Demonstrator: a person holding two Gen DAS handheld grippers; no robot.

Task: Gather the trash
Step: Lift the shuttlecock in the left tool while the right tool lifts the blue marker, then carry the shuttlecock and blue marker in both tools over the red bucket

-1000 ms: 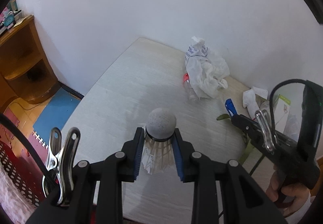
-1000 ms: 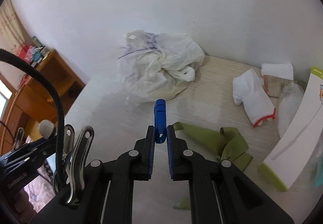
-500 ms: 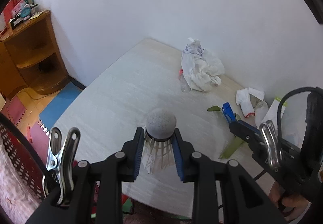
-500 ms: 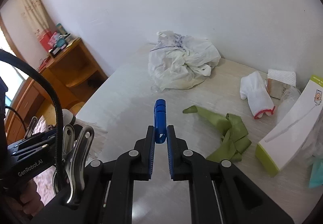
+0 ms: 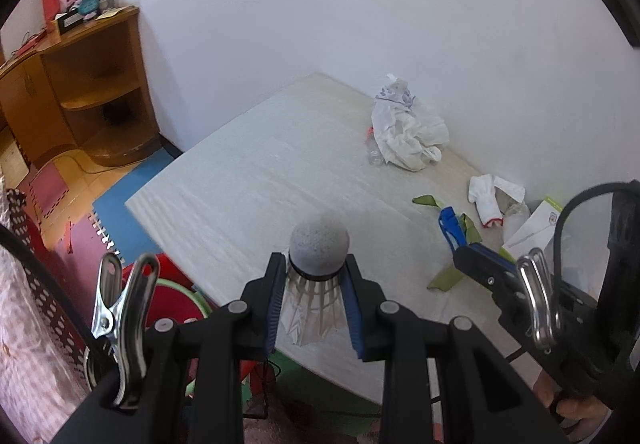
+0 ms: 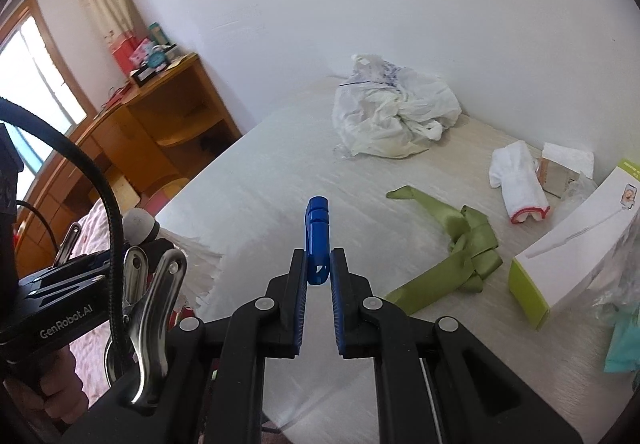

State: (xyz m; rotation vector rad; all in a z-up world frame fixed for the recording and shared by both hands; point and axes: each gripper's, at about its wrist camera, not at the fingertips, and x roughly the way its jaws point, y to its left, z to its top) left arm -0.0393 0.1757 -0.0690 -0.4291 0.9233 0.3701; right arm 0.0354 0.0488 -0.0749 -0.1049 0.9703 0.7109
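Both tongs have pulled back and up from the tabletop (image 5: 248,180) vs. a sec ago: the table's near edge and the floor mats now show in the left view, and the trash pile sits farther off. Grips unchanged.

Left tongs (image 5: 316,280): clamped on a shuttlecock (image 5: 318,264), cork end forward, feathers between the pads. Right tongs (image 6: 319,272): clamped on a small blue clip (image 6: 317,240), standing up out of the jaws.

Meaning, as a judgement: 2 items picked, now in transit; drop-off spot not identifiable in these views. A red/green round thing (image 5: 180,296) shows below the table edge; can't tell if it's a bin.

Still on the tabletop: crumpled white bag (image 6: 394,124) w/ a clear bottle (image 5: 374,152) beside it, green ribbon (image 6: 460,244), white cloth w/ red trim (image 6: 520,184), white/green box (image 6: 576,248).

Readable text: "GenRobot.AI" on the left tool body (image 6: 66,318). The bag has purple print, and the box has a small picture and print on its green edge; neither legible.
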